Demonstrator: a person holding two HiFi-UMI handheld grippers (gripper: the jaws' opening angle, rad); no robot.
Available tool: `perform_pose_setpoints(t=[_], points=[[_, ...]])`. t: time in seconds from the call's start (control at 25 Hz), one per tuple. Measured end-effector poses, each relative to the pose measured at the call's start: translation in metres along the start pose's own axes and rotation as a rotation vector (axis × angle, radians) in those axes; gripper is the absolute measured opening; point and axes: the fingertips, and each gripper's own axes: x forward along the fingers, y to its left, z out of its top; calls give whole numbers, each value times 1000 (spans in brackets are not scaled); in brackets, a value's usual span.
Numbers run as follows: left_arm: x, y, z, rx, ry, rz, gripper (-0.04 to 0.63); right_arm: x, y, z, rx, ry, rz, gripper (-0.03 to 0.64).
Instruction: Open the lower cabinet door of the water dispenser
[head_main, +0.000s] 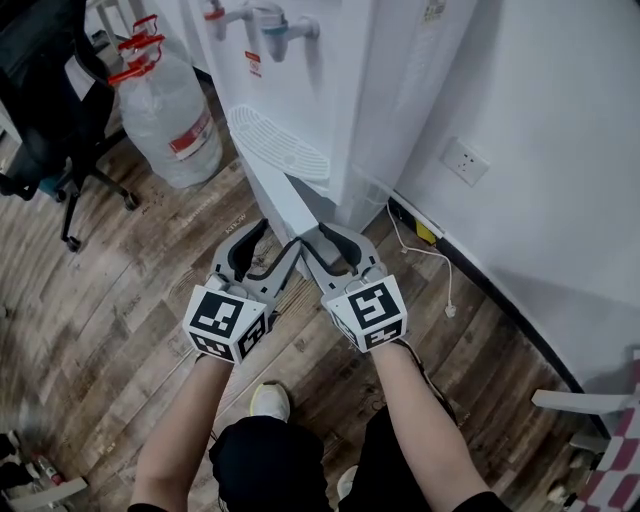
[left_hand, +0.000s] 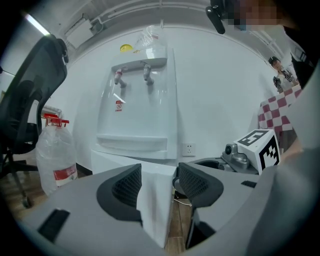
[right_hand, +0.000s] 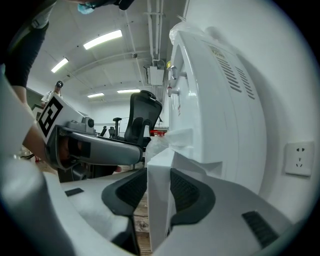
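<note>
The white water dispenser (head_main: 300, 60) stands against the wall, and its lower cabinet door (head_main: 285, 200) is swung out toward me. My left gripper (head_main: 268, 255) is open around the door's free edge (left_hand: 155, 200); its left pad lies against the panel and a small gap shows at the right pad. My right gripper (head_main: 328, 248) sits close beside it. In the right gripper view both of its pads press the same door edge (right_hand: 159, 200). Each gripper's marker cube shows in the other's view: the right one (left_hand: 260, 147) and the left one (right_hand: 50, 117).
A large water bottle (head_main: 165, 110) with a red cap stands left of the dispenser, and a black office chair (head_main: 45, 100) is further left. The white wall on the right carries a socket (head_main: 465, 160), with a white cable (head_main: 420, 250) on the wooden floor below it. My feet are under the grippers.
</note>
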Motion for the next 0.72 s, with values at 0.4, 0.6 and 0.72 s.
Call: perform_pose_setpoints(t=[0.4,0.6,0.72], points=[[-1,14,2,-5,-7,49,291,9,34,-4,0,7,78,146],[-6,20,3,12,-4,64,293,16,51,-4,-4,9,128,133],[-9,24,1,22,6,74,293,21,56,-4,8,5,142,130]])
